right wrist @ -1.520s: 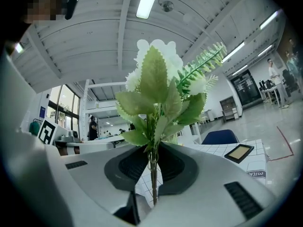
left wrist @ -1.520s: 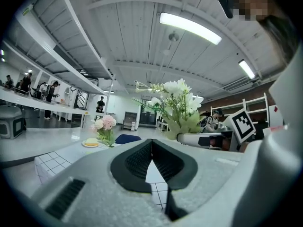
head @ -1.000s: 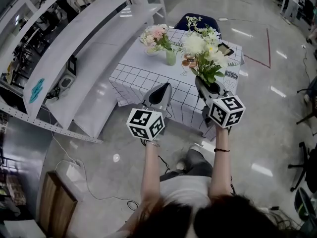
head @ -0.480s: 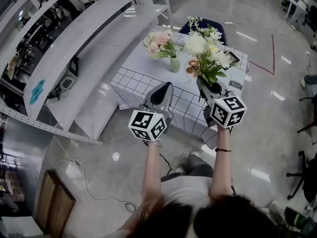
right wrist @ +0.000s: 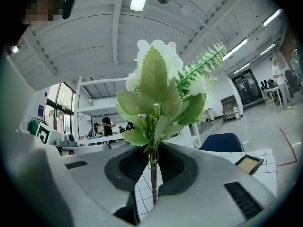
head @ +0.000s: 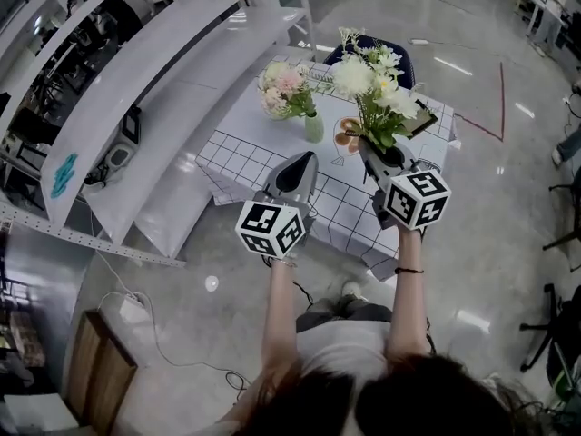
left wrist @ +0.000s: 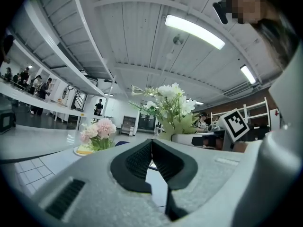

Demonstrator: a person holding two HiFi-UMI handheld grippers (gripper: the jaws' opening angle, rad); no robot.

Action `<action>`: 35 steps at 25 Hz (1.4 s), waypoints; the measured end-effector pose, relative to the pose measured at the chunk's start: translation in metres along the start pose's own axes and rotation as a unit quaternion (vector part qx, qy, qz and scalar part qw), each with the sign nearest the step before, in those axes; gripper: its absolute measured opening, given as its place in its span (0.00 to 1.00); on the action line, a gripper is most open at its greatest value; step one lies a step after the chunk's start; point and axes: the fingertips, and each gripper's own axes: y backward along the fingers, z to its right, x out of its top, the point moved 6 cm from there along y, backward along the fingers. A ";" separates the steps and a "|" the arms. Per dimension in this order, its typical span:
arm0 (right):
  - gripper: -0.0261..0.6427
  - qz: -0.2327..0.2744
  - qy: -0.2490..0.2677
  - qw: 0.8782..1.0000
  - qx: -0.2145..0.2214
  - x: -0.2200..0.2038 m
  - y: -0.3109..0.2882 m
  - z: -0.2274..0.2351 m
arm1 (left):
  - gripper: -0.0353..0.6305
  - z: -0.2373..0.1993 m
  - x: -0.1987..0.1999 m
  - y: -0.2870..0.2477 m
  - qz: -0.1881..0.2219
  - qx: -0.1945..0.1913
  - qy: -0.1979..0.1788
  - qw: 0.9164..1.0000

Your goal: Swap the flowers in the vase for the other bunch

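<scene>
My right gripper (head: 370, 145) (right wrist: 153, 167) is shut on the stems of a bunch of white flowers with green leaves (head: 372, 94) (right wrist: 158, 89), held upright above the near edge of the checked table (head: 272, 143). On that table stands a small green vase (head: 313, 127) holding pink flowers (head: 284, 84) (left wrist: 98, 131). My left gripper (head: 307, 160) (left wrist: 152, 148) is shut with nothing in it, short of the table and level with the right one. In the left gripper view the white bunch (left wrist: 171, 103) shows to the right.
A dark framed picture (head: 422, 121) (right wrist: 249, 163) and a drawn plate (head: 347, 137) lie on the tablecloth. A blue chair (head: 372, 45) (right wrist: 223, 142) stands behind the table. Long white shelving (head: 136, 98) runs along the left. A person's legs and shoes (head: 349, 298) are below me.
The table and the vase have come closer as both grippers moved forward toward them. The white bunch stays gripped in the right gripper; the left stays shut.
</scene>
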 end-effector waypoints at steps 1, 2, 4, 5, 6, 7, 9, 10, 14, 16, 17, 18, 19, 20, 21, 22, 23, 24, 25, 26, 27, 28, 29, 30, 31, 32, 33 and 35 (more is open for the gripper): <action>0.11 -0.002 0.001 1.000 0.000 -0.001 -0.001 0.003 | 0.07 -0.001 -0.002 -0.002 -0.001 0.003 0.002 1.000; 0.11 -0.003 0.002 1.000 0.001 -0.001 -0.002 0.006 | 0.07 -0.002 -0.004 -0.003 -0.001 0.005 0.004 1.000; 0.11 -0.002 -0.001 1.000 0.002 0.000 -0.005 0.012 | 0.07 -0.004 -0.008 -0.007 -0.002 0.008 0.009 1.000; 0.11 -0.003 -0.003 1.000 0.001 -0.001 -0.006 0.015 | 0.07 -0.006 -0.010 -0.010 -0.004 0.009 0.011 1.000; 0.11 -0.004 -0.005 1.000 -0.001 -0.002 -0.007 0.018 | 0.07 -0.009 -0.011 -0.013 -0.007 0.011 0.013 1.000; 0.11 -0.006 -0.007 1.000 -0.004 -0.002 -0.007 0.022 | 0.07 -0.012 -0.012 -0.016 -0.011 0.012 0.014 1.000; 0.11 -0.007 -0.007 1.000 -0.011 -0.002 -0.008 0.030 | 0.07 -0.018 -0.013 -0.022 -0.014 0.013 0.019 1.000; 0.11 -0.005 -0.008 1.000 -0.015 -0.002 -0.009 0.034 | 0.07 -0.021 -0.014 -0.025 -0.013 0.010 0.023 1.000; 0.11 0.002 -0.021 0.999 -0.031 -0.003 -0.019 0.047 | 0.07 -0.032 -0.023 -0.038 -0.018 -0.012 0.033 0.999; 0.11 0.001 -0.029 0.999 -0.043 -0.007 -0.026 0.052 | 0.07 -0.042 -0.029 -0.045 -0.031 -0.019 0.030 0.999; 0.11 -0.002 -0.032 0.998 -0.049 -0.009 -0.030 0.053 | 0.07 -0.047 -0.032 -0.048 -0.036 -0.020 0.031 0.999; 0.11 -0.006 -0.033 0.998 -0.054 -0.011 -0.034 0.054 | 0.07 -0.054 -0.034 -0.049 -0.036 -0.021 0.034 0.999; 0.11 -0.009 -0.034 0.998 -0.059 -0.013 -0.038 0.054 | 0.07 -0.060 -0.035 -0.051 -0.032 -0.021 0.040 0.998; 0.11 -0.010 -0.034 0.997 -0.063 -0.013 -0.041 0.055 | 0.07 -0.066 -0.037 -0.053 -0.027 -0.021 0.046 0.998; 0.11 -0.010 -0.035 0.997 -0.068 -0.013 -0.045 0.055 | 0.07 -0.071 -0.038 -0.055 -0.023 -0.020 0.050 0.998; 0.11 -0.010 -0.036 0.997 -0.073 -0.014 -0.048 0.056 | 0.07 -0.076 -0.040 -0.058 -0.021 -0.019 0.052 0.998; 0.11 -0.011 -0.038 0.996 -0.077 -0.016 -0.050 0.056 | 0.07 -0.080 -0.043 -0.059 -0.020 -0.018 0.054 0.998; 0.11 -0.012 -0.040 0.996 -0.082 -0.018 -0.052 0.057 | 0.07 -0.084 -0.046 -0.061 -0.019 -0.017 0.055 0.998; 0.11 -0.014 -0.042 0.995 -0.087 -0.020 -0.053 0.057 | 0.07 -0.087 -0.050 -0.062 -0.017 -0.015 0.058 0.998; 0.11 -0.015 -0.044 0.995 -0.092 -0.022 -0.055 0.058 | 0.07 -0.090 -0.053 -0.064 -0.016 -0.014 0.060 0.998; 0.11 -0.015 -0.045 0.994 -0.097 -0.023 -0.056 0.059 | 0.07 -0.092 -0.056 -0.065 -0.016 -0.012 0.062 0.998; 0.11 -0.014 -0.046 0.994 -0.102 -0.024 -0.057 0.060 | 0.07 -0.095 -0.059 -0.067 -0.016 -0.010 0.063 0.998; 0.11 -0.013 -0.047 0.993 -0.106 -0.025 -0.058 0.061 | 0.07 -0.098 -0.062 -0.069 -0.017 -0.009 0.065 0.998; 0.11 -0.012 -0.048 0.993 -0.110 -0.026 -0.059 0.061 | 0.07 -0.101 -0.064 -0.071 -0.018 -0.008 0.067 0.998; 0.11 -0.011 -0.048 0.992 -0.114 -0.027 -0.060 0.062 | 0.07 -0.104 -0.067 -0.073 -0.019 -0.008 0.068 0.997; 0.11 -0.011 -0.048 0.992 -0.119 -0.027 -0.061 0.063 | 0.07 -0.106 -0.069 -0.075 -0.019 -0.007 0.070 0.997; 0.11 -0.010 -0.048 0.991 -0.124 -0.028 -0.062 0.064 | 0.07 -0.109 -0.072 -0.077 -0.019 -0.005 0.071 0.997; 0.11 -0.008 -0.047 0.990 -0.133 -0.028 -0.064 0.066 | 0.07 -0.115 -0.077 -0.080 -0.021 -0.002 0.070 0.997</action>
